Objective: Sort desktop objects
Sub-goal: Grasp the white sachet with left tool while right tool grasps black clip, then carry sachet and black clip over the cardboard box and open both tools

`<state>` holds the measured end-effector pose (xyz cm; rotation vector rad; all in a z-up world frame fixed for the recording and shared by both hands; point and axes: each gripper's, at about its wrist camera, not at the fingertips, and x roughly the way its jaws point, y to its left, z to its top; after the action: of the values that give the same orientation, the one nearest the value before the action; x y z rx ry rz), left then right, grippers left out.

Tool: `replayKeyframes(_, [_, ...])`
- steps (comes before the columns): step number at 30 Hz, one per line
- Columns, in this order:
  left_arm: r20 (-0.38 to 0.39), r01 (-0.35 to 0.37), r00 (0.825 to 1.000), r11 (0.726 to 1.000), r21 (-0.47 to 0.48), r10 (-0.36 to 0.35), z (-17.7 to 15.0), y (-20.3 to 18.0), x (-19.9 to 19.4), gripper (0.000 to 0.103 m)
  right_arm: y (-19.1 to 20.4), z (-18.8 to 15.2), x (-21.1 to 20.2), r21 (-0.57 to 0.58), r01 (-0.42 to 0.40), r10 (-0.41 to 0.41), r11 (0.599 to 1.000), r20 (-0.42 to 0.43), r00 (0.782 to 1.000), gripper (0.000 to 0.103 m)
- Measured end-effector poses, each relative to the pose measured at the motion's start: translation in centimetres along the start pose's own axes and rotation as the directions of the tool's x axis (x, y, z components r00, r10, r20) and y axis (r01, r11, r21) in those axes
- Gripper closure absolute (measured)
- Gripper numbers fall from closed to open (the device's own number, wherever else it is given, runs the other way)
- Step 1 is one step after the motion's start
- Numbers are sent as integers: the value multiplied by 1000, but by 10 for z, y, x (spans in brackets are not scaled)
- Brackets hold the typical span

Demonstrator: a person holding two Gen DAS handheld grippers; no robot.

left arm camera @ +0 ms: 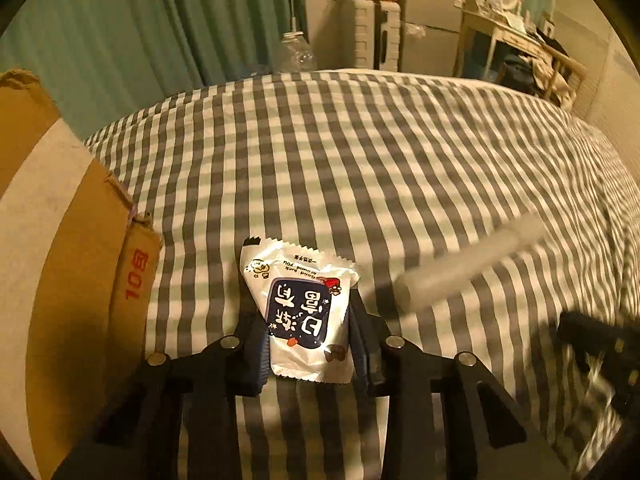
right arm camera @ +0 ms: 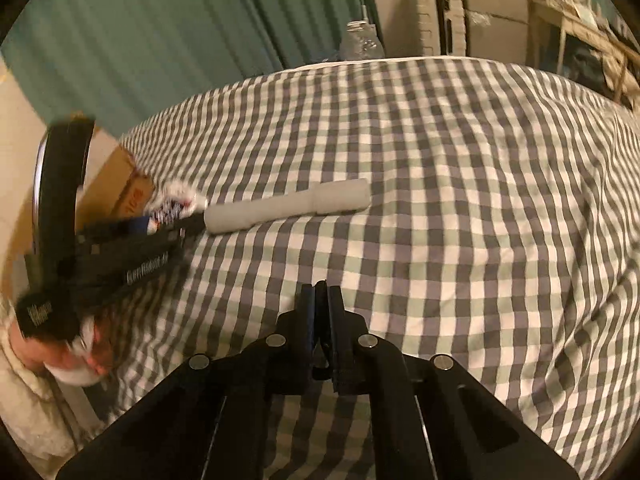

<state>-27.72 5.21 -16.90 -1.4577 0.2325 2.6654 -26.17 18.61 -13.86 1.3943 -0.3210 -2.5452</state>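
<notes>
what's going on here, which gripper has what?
The left gripper is shut on a white foil snack packet with a dark blue label, held over the grey-and-white checked cloth, beside a brown cardboard box at its left. The right gripper is shut and holds nothing. A pale grey cylindrical tube lies on the cloth ahead of it, untouched.

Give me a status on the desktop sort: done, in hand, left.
Done: nothing visibly sorted yet; I cannot see inside the cardboard box. In hand: the left tongs grip the white snack packet beside that box. Left: the white cylinder lies on the checkered cloth; the right tongs are shut, empty.
</notes>
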Motion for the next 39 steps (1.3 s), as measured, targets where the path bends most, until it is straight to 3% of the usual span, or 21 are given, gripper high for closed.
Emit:
replayKeyframes(9, [7, 103, 995, 992, -71, -103, -45, -9, -67, 71, 3, -16, -54, -15, -15, 16, 1000, 62, 998, 97])
replayKeyframes(13, [27, 183, 983, 970, -158, -181, -73, -3, -100, 71, 19, -27, -83, -36, -20, 24, 999, 101, 995, 97])
replayKeyframes(17, [58, 197, 980, 976, -92, -192, -82, -20, -130, 71, 35, -49, -113, -41, -32, 37, 999, 116, 993, 97])
replayKeyframes(22, [108, 214, 973, 974, -78, -205, -75, -11, -176, 71, 66, -62, -148, -54, -57, 65, 997, 162, 985, 97])
replayKeyframes(28, [101, 171, 982, 979, -113, -160, -58, 25, -221, 70, 134, -52, -190, -146, -86, 119, 986, 235, 965, 97])
replayKeyframes(31, [131, 149, 982, 982, -117, -133, -54, 54, -244, 70, 180, -41, -203, -199, -139, 188, 970, 253, 949, 97])
replayKeyframes(35, [158, 85, 985, 989, -120, -66, -53, 104, -266, 70, 230, -27, -206, -246, -207, 265, 947, 231, 936, 97])
replayKeyframes(39, [171, 15, 985, 986, -166, 13, -60, 160, -271, 70, 270, -11, -178, -252, -267, 316, 930, 179, 932, 97])
